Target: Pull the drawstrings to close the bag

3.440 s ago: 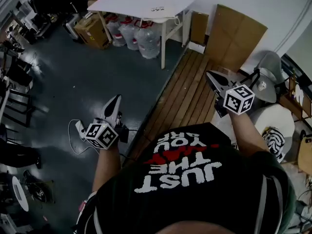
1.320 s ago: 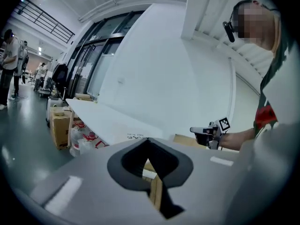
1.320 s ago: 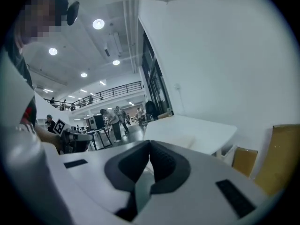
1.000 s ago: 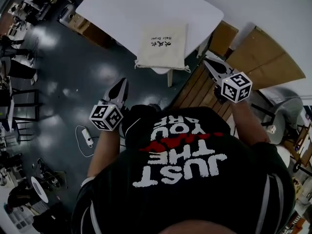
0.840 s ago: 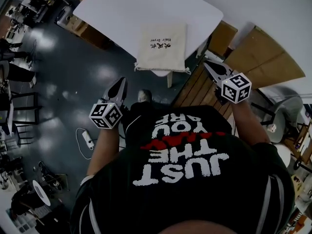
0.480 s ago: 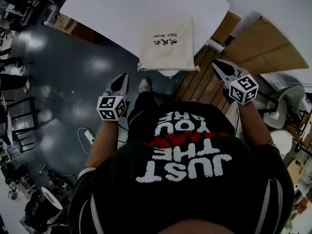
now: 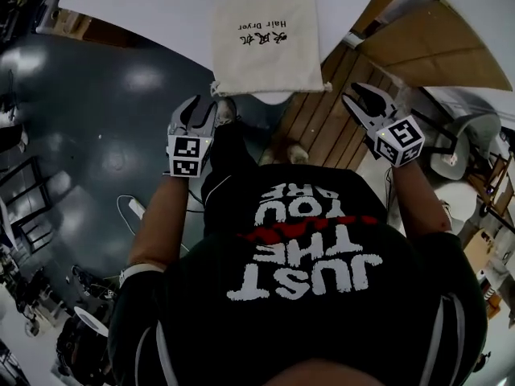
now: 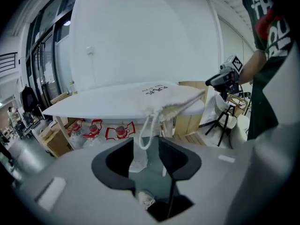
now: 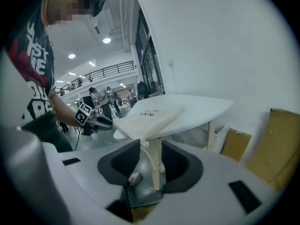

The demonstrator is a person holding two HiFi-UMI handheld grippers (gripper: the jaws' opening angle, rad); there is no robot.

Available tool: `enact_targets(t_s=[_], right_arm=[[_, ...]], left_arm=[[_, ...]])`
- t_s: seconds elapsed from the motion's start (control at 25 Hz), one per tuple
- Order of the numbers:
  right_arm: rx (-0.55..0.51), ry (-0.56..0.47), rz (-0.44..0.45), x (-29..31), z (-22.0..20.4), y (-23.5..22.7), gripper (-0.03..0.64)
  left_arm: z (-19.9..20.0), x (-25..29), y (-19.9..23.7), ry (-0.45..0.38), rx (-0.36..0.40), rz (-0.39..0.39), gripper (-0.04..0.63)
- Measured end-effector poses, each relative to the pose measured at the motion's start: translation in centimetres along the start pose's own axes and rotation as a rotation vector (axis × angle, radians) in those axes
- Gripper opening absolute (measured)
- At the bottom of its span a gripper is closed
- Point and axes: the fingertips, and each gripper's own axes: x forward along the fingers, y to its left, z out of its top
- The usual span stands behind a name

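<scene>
A cream drawstring bag (image 7: pixel 269 39) with black print lies flat on the white table (image 7: pixel 145 6), its gathered mouth at the table's near edge. A cord loop (image 8: pixel 149 125) hangs from the bag's (image 8: pixel 164 95) left corner, just ahead of my left gripper (image 8: pixel 149 158). That gripper (image 7: pixel 195 112) sits below the bag's left corner; its jaws have just been opening and nothing is between them. My right gripper (image 7: pixel 360 99) is off the bag's right corner. Its jaws (image 9: pixel 151 165) have just been opening too, and hold nothing; beyond them I see the bag (image 9: pixel 147 116).
The white table leg (image 9: pixel 154 168) stands beyond the right jaws. A raised wooden platform (image 7: pixel 322 127) and cardboard sheets (image 7: pixel 434 47) are to the right, with a chair (image 7: pixel 459 147) further right. Water bottles (image 8: pixel 117 131) stand under the table. A cable (image 7: pixel 133 207) lies on the dark floor.
Both grippers have come down and nearer the table's near edge, the left one rolling. Both pairs of jaws went from shut to open. The bag now fills more of the view.
</scene>
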Motion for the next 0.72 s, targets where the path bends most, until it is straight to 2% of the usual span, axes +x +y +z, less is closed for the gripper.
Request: enact_targets(t_s=[0.16, 0.48, 0.56, 0.72], right_arm=[[-0.044, 0.057, -0.028, 0.9, -2.1, 0.4, 0.126], [-0.069, 0.090, -0.056, 2.0, -2.9, 0.8, 0.129], [-0.072, 0.095, -0.059, 2.1, -3.0, 0.8, 0.129], [-0.079, 0.099, -0.072, 2.4, -2.9, 0.9, 0.129]], left_arm=[[-0.4, 2.1, -0.9, -0.001, 0.004, 0.063, 0.178], [-0.7, 3.4, 2.3, 0.014, -0.041, 0.303, 0.179], [-0.4, 3.3, 2.6, 0.002, -0.038, 0.320, 0.178], [1.1, 3.4, 2.3, -0.026, 0.052, 0.314, 0.178]])
